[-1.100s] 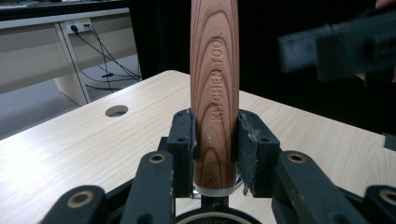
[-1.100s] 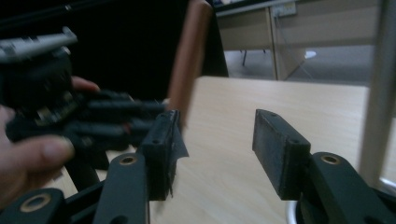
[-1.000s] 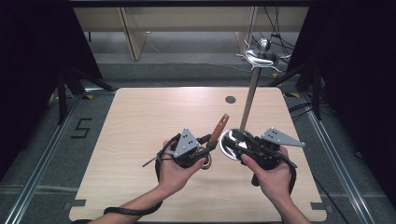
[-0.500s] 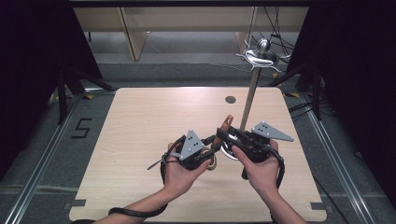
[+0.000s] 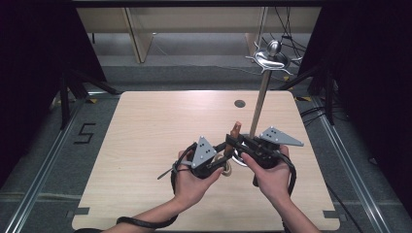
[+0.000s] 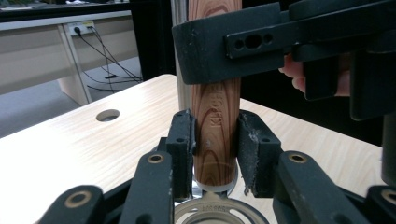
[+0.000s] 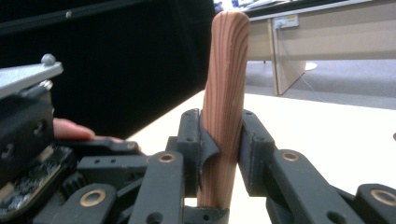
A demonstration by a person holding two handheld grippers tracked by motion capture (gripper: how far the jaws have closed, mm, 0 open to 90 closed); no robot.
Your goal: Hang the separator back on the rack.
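Two claws meet on one wooden handle point(image 5: 235, 132) near the middle of the tabletop point(image 5: 145, 141), just in front of a tall stand's pole point(image 5: 262, 102).

Left claw point(image 6: 215, 140): pads pinch the lower part of the handle, just above a metal collar and ring point(image 6: 215, 212) at its foot. Handle stands roughly upright between the pads; letters are stamped into the wood, not fully readable.

Right claw point(image 7: 223, 140): jaws have just been closing and now clamp the same handle higher up, its rounded top rising clear above the pads. In the left gripper view this claw crosses in front of the handle above the left pads.

High view: both hands side by side, left hand point(image 5: 192, 179) and right hand point(image 5: 272, 177), grippers nearly touching, each with a grey three-cornered plate on top. Handle leans slightly, top end pointing away from the person.

Stand carries a silvery metal fitting point(image 5: 270, 56) at its top. Round hole point(image 5: 240, 103) in the tabletop, behind the grippers and well apart from them.
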